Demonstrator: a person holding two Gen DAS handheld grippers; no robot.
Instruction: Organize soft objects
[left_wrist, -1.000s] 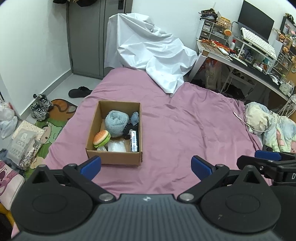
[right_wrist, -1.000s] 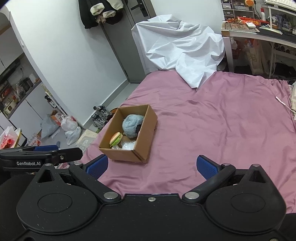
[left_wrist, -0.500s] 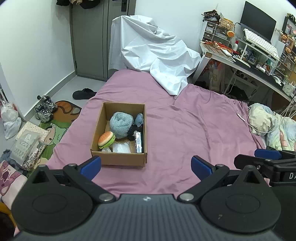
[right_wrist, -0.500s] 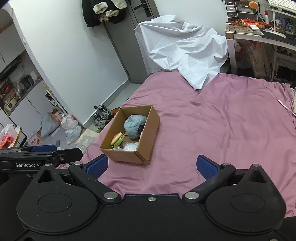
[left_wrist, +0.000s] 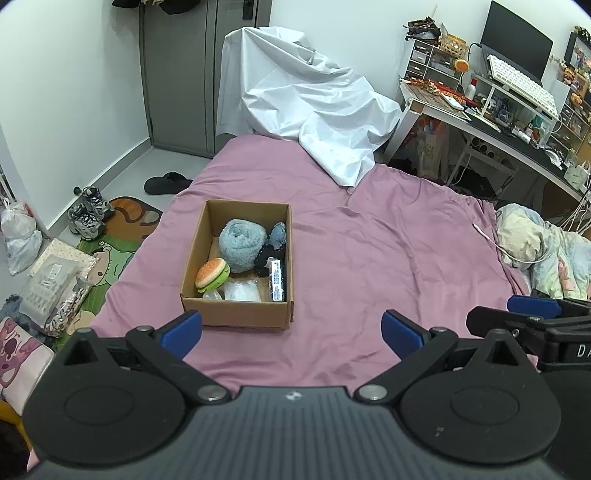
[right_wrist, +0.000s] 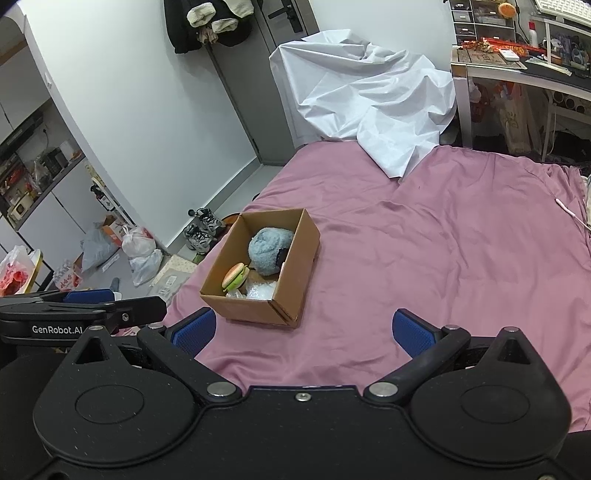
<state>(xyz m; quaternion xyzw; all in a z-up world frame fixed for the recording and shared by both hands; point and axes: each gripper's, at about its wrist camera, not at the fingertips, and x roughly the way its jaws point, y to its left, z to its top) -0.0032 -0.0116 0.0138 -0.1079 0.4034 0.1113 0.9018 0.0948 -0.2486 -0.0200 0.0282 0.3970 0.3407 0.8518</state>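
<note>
Only the left wrist view reveals the black packet (left_wrist: 276, 275) inside the cardboard box (left_wrist: 236, 314); the box wall hides it from the right. The left gripper (left_wrist: 291, 328) and right gripper (right_wrist: 303, 328) hover spread wide over the purple bed sheet (right_wrist: 424, 251), holding nothing.

Two matching black handheld grippers with blue finger pads

The left gripper (left_wrist: 291, 332) had a ribbed, dark grey housing bearing a small silver emblem at its front edge, flanked by two round black discs, each with a recessed circle. Black linkage arms with triangular cut-outs ran forward from silver pivot pins to blue-padded fingertips (left_wrist: 183, 326). The right gripper (right_wrist: 303, 332) was built the same way, though its matte black housing was smooth and finely speckled, with one silver screw at centre front and textured blue pads (right_wrist: 410, 330). Seen from the side in the right wrist view, the left gripper's black finger carried white "GenRobot.AI" lettering and a small screw.
</note>
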